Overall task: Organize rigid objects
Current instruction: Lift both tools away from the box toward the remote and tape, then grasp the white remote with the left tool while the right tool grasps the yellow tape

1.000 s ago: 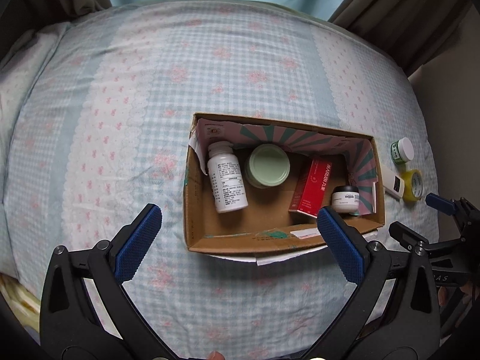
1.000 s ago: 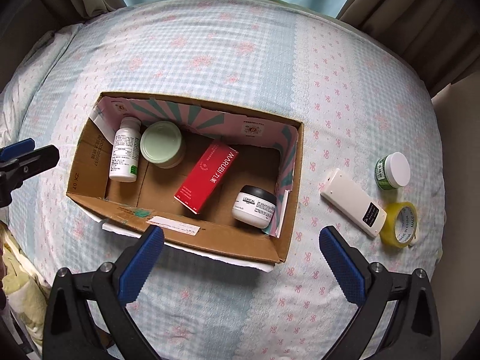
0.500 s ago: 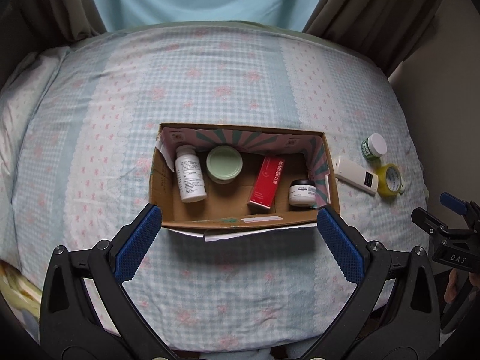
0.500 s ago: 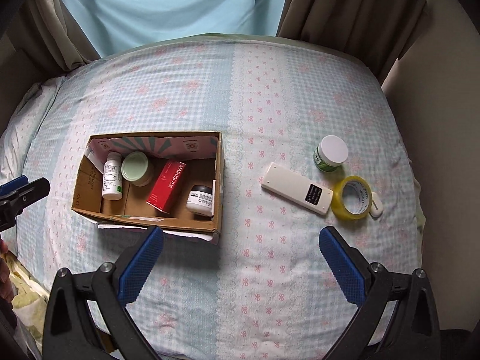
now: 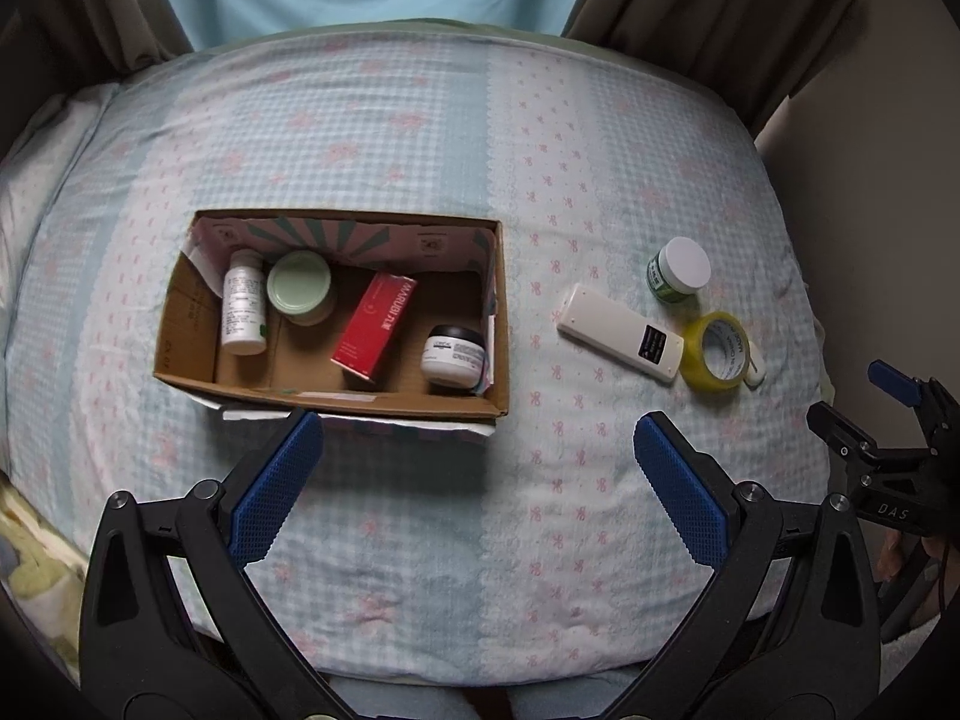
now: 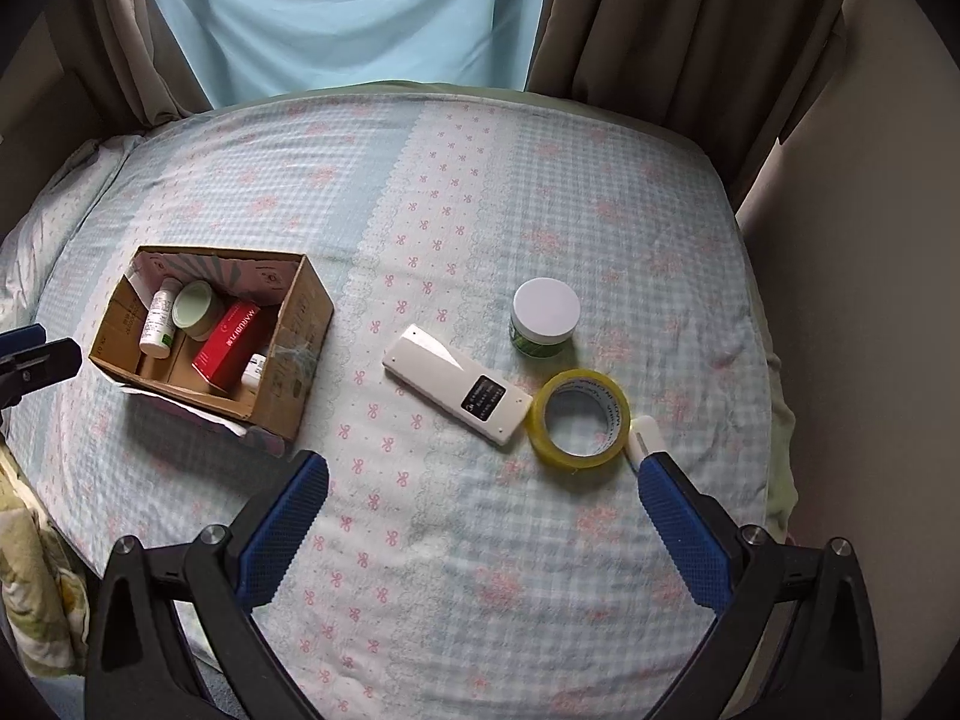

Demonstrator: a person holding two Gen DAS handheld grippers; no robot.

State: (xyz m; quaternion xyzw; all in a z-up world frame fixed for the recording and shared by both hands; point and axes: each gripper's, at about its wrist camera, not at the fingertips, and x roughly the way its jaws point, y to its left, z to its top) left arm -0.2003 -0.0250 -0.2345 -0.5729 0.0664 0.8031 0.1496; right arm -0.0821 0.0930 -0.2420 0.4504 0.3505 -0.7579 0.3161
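An open cardboard box (image 5: 336, 399) (image 6: 300, 324) lies on the bed and holds a white bottle (image 5: 242, 303), a green-lidded jar (image 5: 300, 285), a red carton (image 5: 378, 324) and a white-and-black jar (image 5: 453, 354). Right of the box lie a white remote (image 6: 459, 384) (image 5: 621, 333), a green jar with a white lid (image 6: 545, 315) (image 5: 678, 270), a yellow tape roll (image 6: 579, 417) (image 5: 717, 351) and a small white object (image 6: 645, 435). My left gripper (image 5: 477, 474) is open and empty, in front of the box. My right gripper (image 6: 480, 516) is open and empty, in front of the remote and tape.
The bed (image 6: 456, 192) has a blue checked cover with pink flowers. Brown curtains (image 6: 660, 30) and a light blue curtain (image 6: 360, 12) hang behind it. A beige wall (image 6: 870, 270) runs along the right edge. A yellowish blanket (image 6: 36, 588) lies at the lower left.
Both grippers have pulled back and up from the box, and the views have swung right. The remote, jar and tape now sit nearer the middle of the right wrist view. Both stay open.
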